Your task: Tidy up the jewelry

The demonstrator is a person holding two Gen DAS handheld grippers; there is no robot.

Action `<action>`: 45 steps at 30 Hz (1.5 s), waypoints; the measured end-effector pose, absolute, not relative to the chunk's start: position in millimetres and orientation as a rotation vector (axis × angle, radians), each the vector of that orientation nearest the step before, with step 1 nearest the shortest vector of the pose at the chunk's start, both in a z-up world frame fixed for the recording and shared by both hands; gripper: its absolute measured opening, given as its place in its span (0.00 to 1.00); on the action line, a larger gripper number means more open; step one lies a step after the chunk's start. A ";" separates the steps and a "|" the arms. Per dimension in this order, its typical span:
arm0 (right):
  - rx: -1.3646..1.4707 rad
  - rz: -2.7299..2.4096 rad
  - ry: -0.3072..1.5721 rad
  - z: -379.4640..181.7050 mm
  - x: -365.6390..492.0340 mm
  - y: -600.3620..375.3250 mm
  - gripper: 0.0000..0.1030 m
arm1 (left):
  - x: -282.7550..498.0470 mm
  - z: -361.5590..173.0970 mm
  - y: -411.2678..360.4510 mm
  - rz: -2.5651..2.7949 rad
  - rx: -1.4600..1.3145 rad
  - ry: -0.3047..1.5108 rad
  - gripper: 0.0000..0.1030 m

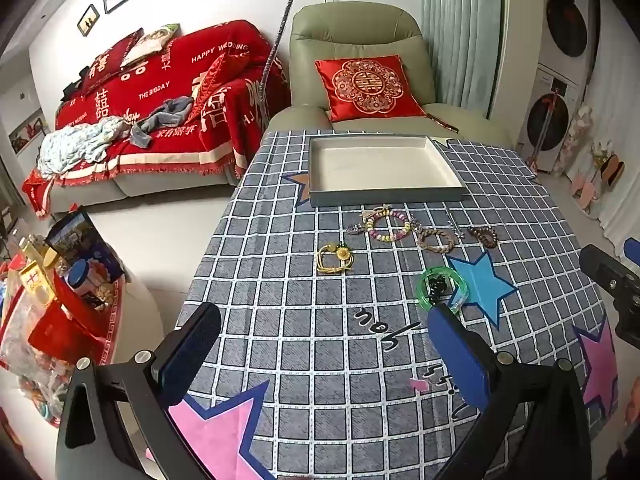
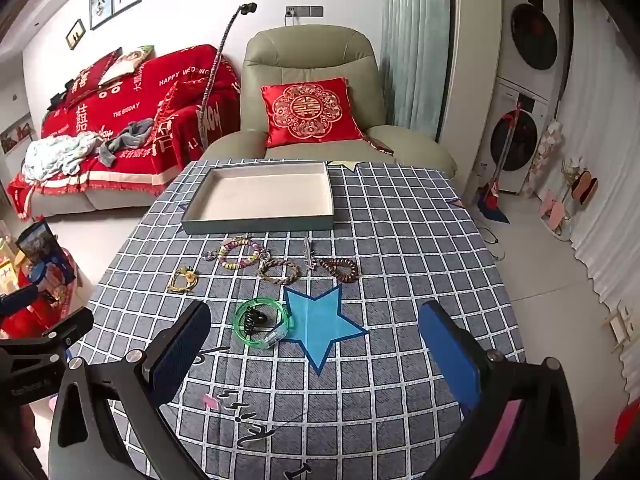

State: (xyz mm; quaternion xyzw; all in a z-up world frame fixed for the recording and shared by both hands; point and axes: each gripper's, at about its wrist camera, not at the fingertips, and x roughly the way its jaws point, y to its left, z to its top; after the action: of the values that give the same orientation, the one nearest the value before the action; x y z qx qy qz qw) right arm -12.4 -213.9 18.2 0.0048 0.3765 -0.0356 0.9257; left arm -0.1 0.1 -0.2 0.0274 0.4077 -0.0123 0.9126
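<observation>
Green bangle (image 2: 262,322) lies flat on the worktop (image 2: 400,240), nearest piece of all, the other bracelets strung out beyond it toward the empty tray (image 2: 256,224). Right gripper (image 2: 316,344) spread wide, bangle just ahead-left; left gripper (image 1: 324,344) also spread, bangle ahead-right. Right looks nearer.

Each claw, the left claw (image 1: 324,354) and the right claw (image 2: 316,354), has black angular arms with silver screws. The flat finger pads (image 2: 450,354) are blue and textured.
</observation>
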 end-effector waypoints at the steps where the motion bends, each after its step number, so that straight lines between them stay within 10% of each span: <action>1: 0.011 -0.072 0.772 18.3 -12.4 -213.8 1.00 | -0.6 -0.2 -0.1 -0.022 0.059 0.840 1.00; 45: 0.016 -0.059 0.729 27.3 -14.9 -208.7 1.00 | -8.9 5.9 2.4 -0.054 0.028 0.796 1.00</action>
State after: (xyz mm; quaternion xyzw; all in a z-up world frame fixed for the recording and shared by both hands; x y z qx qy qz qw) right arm -14.9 -208.7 27.3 0.0080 0.3563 -0.0289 0.9339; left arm -8.9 2.4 5.9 0.0135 0.3875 -0.0264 0.9214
